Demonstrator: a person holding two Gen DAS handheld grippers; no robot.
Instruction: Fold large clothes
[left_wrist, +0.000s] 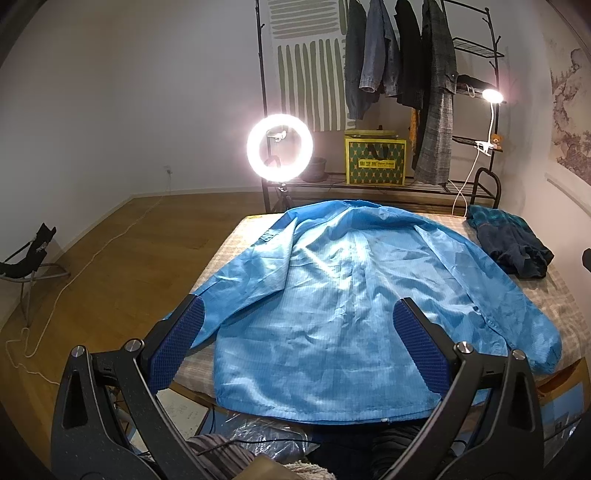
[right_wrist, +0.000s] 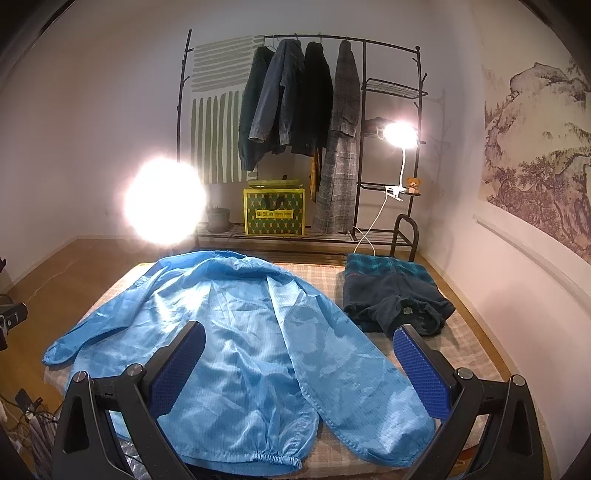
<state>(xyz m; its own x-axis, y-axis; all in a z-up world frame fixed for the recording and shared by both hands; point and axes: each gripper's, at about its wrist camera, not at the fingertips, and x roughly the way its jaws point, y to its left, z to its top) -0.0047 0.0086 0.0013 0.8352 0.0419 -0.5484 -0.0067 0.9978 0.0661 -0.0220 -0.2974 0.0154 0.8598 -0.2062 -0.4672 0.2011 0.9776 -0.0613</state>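
A large light-blue jacket (left_wrist: 343, 295) lies spread flat, back side up, on a checked table (left_wrist: 229, 243), sleeves out to both sides and hem toward me. My left gripper (left_wrist: 299, 310) hovers open above the hem's left part, holding nothing. In the right wrist view the same jacket (right_wrist: 236, 339) fills the table (right_wrist: 321, 284), its right sleeve running down to the near edge. My right gripper (right_wrist: 299, 339) is open above that sleeve, its blue pads (right_wrist: 421, 373) empty.
A folded dark plaid garment (right_wrist: 395, 295) sits on the table's far right. Behind stand a clothes rack (right_wrist: 303, 103) with several hanging coats, a yellow box (right_wrist: 274, 212), a ring light (left_wrist: 279, 147) and a clip lamp (right_wrist: 400, 133). A folding chair (left_wrist: 29, 266) and cable lie on the floor left.
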